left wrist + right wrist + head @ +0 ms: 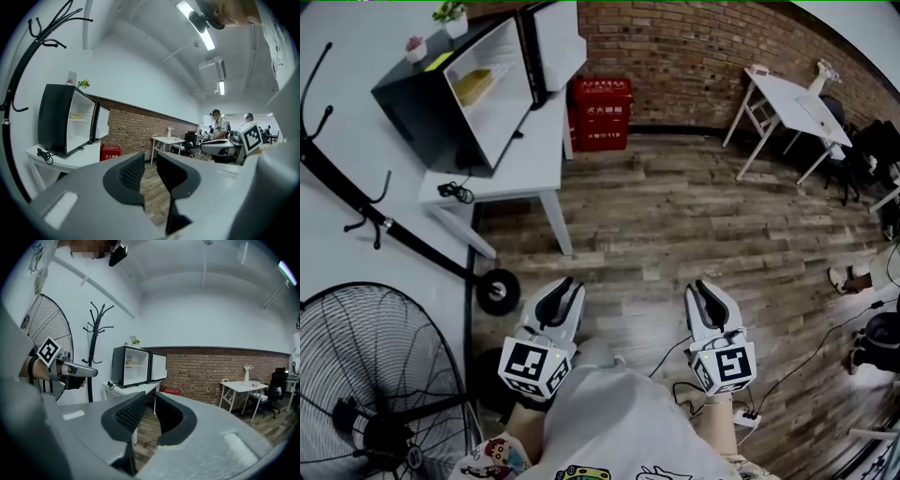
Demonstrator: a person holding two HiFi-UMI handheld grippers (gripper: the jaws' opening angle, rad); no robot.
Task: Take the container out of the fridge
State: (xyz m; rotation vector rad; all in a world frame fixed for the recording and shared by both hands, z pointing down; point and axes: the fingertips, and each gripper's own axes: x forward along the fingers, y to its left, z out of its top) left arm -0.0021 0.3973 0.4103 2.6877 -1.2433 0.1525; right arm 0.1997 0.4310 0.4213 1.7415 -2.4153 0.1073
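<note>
A black mini fridge point(427, 98) stands on a white table point(520, 164) at the far left, its door point(555, 42) swung open. On its upper shelf lies a yellowish container point(473, 86), also seen small in the right gripper view point(132, 363). Both grippers hang low over the wooden floor, well short of the fridge. My left gripper point(565, 286) point(150, 161) and my right gripper point(701, 289) point(151, 401) each show a narrow gap between the jaws with nothing in it. The fridge point(56, 119) shows to the left in the left gripper view.
A large floor fan point(366, 375) and a black coat stand point(384, 225) are at the left. A red box point(602, 112) sits by the brick wall. A white folding table point(792, 108) stands at the right. Two small plants point(450, 14) top the fridge. People point(218, 124) stand far off.
</note>
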